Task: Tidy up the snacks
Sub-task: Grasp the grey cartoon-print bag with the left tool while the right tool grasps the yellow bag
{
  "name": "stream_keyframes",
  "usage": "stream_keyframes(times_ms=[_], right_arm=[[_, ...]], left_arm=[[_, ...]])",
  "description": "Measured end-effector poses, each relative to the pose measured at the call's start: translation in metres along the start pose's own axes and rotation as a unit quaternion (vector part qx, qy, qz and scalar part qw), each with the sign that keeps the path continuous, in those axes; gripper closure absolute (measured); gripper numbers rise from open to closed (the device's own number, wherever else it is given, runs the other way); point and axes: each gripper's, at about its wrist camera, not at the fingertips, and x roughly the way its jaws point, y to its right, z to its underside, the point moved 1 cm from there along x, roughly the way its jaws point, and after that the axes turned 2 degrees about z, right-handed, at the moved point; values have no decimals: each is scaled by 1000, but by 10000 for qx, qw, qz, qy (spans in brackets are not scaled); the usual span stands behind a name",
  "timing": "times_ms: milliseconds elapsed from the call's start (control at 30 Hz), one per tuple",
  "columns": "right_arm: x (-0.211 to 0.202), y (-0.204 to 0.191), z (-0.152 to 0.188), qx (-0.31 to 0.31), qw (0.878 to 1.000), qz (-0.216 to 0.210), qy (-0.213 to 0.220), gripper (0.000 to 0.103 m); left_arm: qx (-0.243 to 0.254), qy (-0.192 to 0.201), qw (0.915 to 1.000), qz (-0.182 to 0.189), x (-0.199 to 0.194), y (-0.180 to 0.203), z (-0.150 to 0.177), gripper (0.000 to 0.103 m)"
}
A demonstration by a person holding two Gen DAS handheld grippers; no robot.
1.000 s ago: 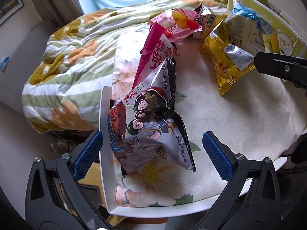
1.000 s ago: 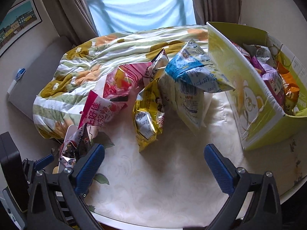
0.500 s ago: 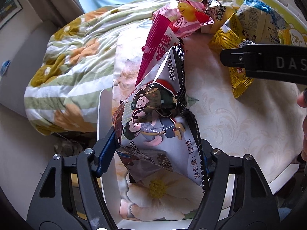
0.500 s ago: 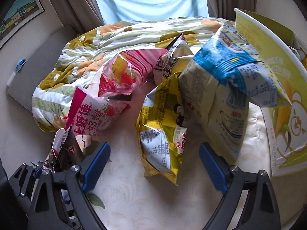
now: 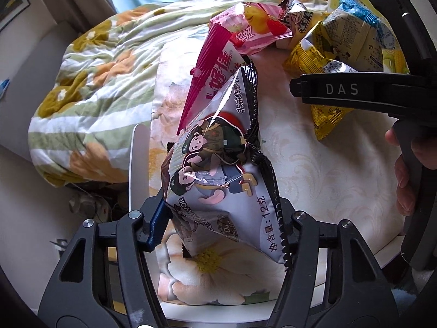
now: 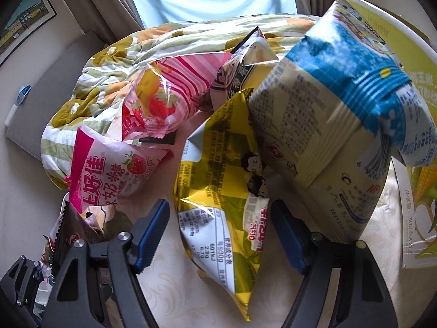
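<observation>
Two claws closing at once: left claw (image 5: 221,227) pinching silver cartoon snack packet (image 5: 218,180) lower centre; right claw (image 6: 218,235) straddling yellow Oishi bag (image 6: 221,191) on desk (image 6: 174,295), pads not visibly pressing. Grasp step; next likely lift toward yellow box (image 6: 415,180), right.

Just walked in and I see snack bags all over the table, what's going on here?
A person is sorting snacks with a handheld gripper in each hand. The left gripper is closing on a silver cartoon-print packet at the table's edge. The right gripper is closing around a yellow snack bag, its pads not clearly pressing yet. Pink candy bags and a blue-and-cream bag still lie on the table beside a yellow-green box.
</observation>
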Motion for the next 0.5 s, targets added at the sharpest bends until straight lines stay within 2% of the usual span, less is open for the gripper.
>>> stream_keyframes(times_ms=[67, 100, 500], right_arm=[[-1, 3, 3, 5, 10000, -49, -45, 52], [-1, 4, 4, 1, 10000, -58, -59, 56], [-25, -3, 20, -46, 9999, -105, -58, 59]], left_arm=[[-6, 0, 10000, 33, 0, 1, 0, 45], [-3, -5, 10000, 39, -1, 1, 0, 45], [2, 186, 9997, 144, -20, -4, 3, 46]])
